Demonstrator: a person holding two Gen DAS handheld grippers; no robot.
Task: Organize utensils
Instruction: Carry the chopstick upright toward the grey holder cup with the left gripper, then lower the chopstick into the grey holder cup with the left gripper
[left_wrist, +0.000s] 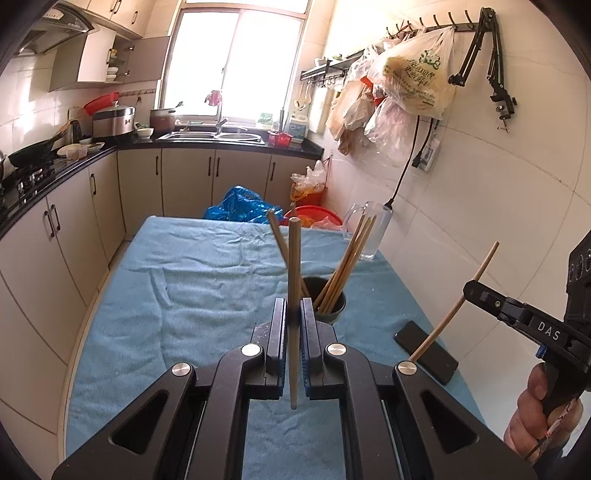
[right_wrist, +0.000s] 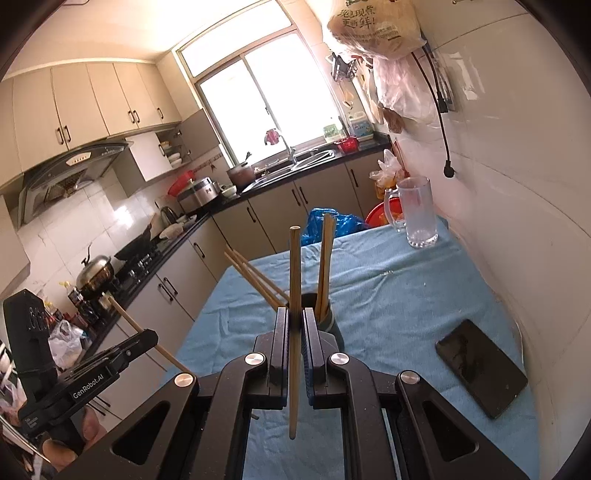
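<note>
In the left wrist view my left gripper (left_wrist: 294, 314) is shut on a wooden chopstick (left_wrist: 294, 258) that stands upright between the pads. Just beyond it a dark cup (left_wrist: 340, 306) holds several chopsticks leaning outward. At the right edge my right gripper (left_wrist: 471, 290) is shut on a second chopstick (left_wrist: 443, 325), which slants. In the right wrist view that right gripper (right_wrist: 294, 321) clamps its chopstick (right_wrist: 294, 266) upright in front of the cup (right_wrist: 333, 326). My left gripper (right_wrist: 153, 334) shows at lower left with its chopstick (right_wrist: 125, 315).
A blue towel (left_wrist: 184, 288) covers the table. A black phone (left_wrist: 424, 350) lies at the right near the wall, and a glass mug (left_wrist: 369, 229) stands at the far right corner. Kitchen counters and cabinets run along the left and back. A hand (left_wrist: 535, 417) grips the right handle.
</note>
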